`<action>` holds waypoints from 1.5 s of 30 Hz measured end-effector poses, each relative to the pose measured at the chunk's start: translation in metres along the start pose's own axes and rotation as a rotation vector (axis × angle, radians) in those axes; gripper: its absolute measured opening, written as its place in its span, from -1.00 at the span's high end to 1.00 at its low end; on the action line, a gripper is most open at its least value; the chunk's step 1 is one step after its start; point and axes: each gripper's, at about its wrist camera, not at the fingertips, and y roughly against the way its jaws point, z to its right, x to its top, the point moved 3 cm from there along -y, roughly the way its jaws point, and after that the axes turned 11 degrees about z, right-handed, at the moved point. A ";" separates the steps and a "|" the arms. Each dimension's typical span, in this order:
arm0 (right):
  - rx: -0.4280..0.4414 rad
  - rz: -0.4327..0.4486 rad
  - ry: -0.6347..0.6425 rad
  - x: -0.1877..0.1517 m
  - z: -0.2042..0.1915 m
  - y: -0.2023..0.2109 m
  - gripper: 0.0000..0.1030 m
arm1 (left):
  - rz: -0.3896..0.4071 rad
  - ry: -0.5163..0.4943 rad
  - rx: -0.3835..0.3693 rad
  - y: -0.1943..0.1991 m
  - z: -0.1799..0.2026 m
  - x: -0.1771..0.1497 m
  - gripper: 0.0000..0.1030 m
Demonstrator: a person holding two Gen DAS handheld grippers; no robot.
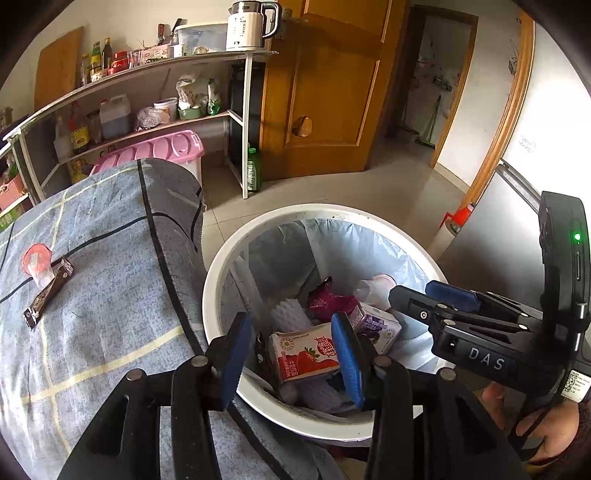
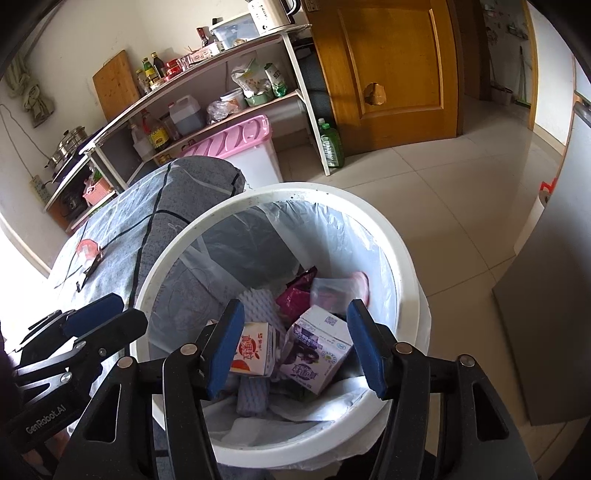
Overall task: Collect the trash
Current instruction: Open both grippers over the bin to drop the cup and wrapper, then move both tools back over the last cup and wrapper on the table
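A white bin (image 1: 221, 266) (image 2: 402, 251) with a clear liner stands on the floor beside the cloth-covered table (image 1: 110, 332). Inside lie a red strawberry milk carton (image 1: 299, 354) (image 2: 255, 349), a purple carton (image 1: 376, 325) (image 2: 314, 350), a white foam sleeve (image 1: 290, 314), a magenta wrapper (image 1: 328, 301) and a clear cup (image 1: 373, 288). My left gripper (image 1: 291, 356) (image 2: 125, 314) hangs open over the bin, the red carton lying loose below it. My right gripper (image 2: 295, 347) (image 1: 410, 295) is open above the purple carton. On the table rest a red-lidded plastic cup (image 1: 37, 262) (image 2: 86, 251) and a brown wrapper stick (image 1: 50, 291).
A shelf rack (image 1: 147, 96) with bottles and a kettle (image 1: 251, 26) lines the far wall, with a pink-lidded box (image 1: 155, 151) under it. A green bottle (image 1: 253, 170) stands by the wooden door (image 1: 325, 92). A grey cabinet (image 2: 554, 332) is close on the right. A hand (image 1: 546, 424) holds the right gripper.
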 end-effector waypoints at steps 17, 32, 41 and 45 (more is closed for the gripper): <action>0.083 0.025 0.032 0.005 -0.057 0.004 -0.14 | 0.075 0.075 0.114 0.051 -0.077 0.003 0.07; 0.192 -0.025 0.130 -0.006 -0.156 -0.027 -0.14 | 0.111 0.218 0.299 0.095 -0.195 -0.011 0.07; 0.211 -0.046 0.157 -0.008 -0.187 -0.046 -0.14 | 0.098 0.296 0.306 0.079 -0.244 0.005 -0.15; 0.211 -0.059 0.164 -0.008 -0.194 -0.056 -0.14 | 0.079 0.299 0.278 0.056 -0.255 0.018 -0.16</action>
